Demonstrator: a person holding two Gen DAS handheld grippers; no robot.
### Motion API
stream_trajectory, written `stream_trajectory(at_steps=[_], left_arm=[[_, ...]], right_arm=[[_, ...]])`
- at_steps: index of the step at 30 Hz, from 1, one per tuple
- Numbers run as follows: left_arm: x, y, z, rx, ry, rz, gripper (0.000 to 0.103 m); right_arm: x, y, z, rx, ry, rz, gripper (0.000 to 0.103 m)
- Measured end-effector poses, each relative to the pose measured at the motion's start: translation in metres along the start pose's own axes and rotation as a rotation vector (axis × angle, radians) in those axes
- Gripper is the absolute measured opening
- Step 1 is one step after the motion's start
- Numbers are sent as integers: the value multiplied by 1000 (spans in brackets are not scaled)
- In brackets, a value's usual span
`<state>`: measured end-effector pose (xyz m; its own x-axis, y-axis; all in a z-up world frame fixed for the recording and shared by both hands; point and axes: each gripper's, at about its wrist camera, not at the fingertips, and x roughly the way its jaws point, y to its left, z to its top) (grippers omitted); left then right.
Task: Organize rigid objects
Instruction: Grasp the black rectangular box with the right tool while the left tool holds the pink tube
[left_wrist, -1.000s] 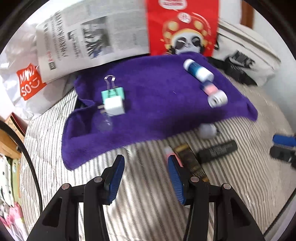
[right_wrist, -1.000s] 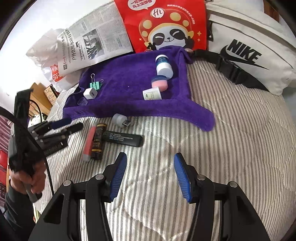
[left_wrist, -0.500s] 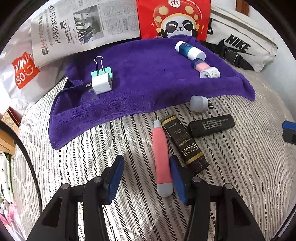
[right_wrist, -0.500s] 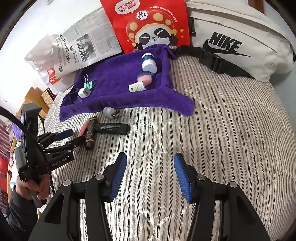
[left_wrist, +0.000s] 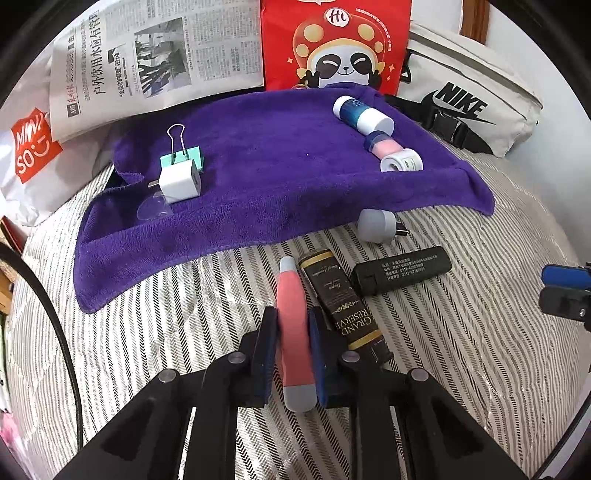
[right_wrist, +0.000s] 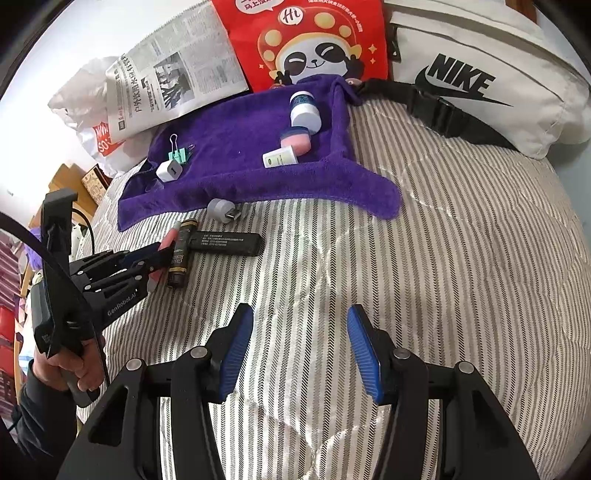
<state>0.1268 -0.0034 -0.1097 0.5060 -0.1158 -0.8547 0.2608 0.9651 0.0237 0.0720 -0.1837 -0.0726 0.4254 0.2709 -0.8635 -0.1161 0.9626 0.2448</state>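
My left gripper (left_wrist: 293, 319) is shut on a pink tube (left_wrist: 293, 325) lying on the striped bed cover; the right wrist view shows that gripper (right_wrist: 162, 254) on the tube (right_wrist: 170, 238) too. Beside it lie a dark brown tube (left_wrist: 341, 306) and a black box (left_wrist: 400, 270). A grey round adapter (left_wrist: 376, 225) lies at the edge of the purple towel (left_wrist: 258, 177). On the towel are a white charger cube (left_wrist: 179, 181), a green binder clip (left_wrist: 183, 157) and three small jars (left_wrist: 376, 133). My right gripper (right_wrist: 301, 343) is open and empty over bare bed cover.
A newspaper (left_wrist: 147, 62), a red panda bag (left_wrist: 336, 48) and a white Nike bag (left_wrist: 469, 96) stand behind the towel. A white Miniso bag (left_wrist: 33, 155) is at the left. The right gripper's blue tip (left_wrist: 565, 275) shows at the right edge.
My left gripper has moved down onto the pink tube and closed on it. My right gripper has drawn back a little and stayed open.
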Motion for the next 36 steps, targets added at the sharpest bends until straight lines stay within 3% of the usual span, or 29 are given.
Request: stream_trajectory(at_steps=[6,11,15,21,28,31,33,36], left_arm=[[-7,26,-10,-53,9,18,17],[-19,61,-31,-119,12,84,17],[-24,82,-45,-187,-13,64,17],[-22,76,-44,-181,-30,102,17],[-26,81,-49,-193,-32,71,17],[-26,81,-50,-192,-34,75,17],[-26,81,-50,-199,-36,73,17],[-27,83,-51,-212,-37,63,17]], right_arm=[[6,16,7,-58,-14,16,53],[28,31,16,-125,8,46,53],[46,47,22,-230,14,53,53],[65,68,31,-407,1,10,53],[87,80,39,-526,15,-20,53],[84,80,35,-551,22,-9,48],[80,76,30,-550,37,23,36],[71,78,17,-577,68,74,33]])
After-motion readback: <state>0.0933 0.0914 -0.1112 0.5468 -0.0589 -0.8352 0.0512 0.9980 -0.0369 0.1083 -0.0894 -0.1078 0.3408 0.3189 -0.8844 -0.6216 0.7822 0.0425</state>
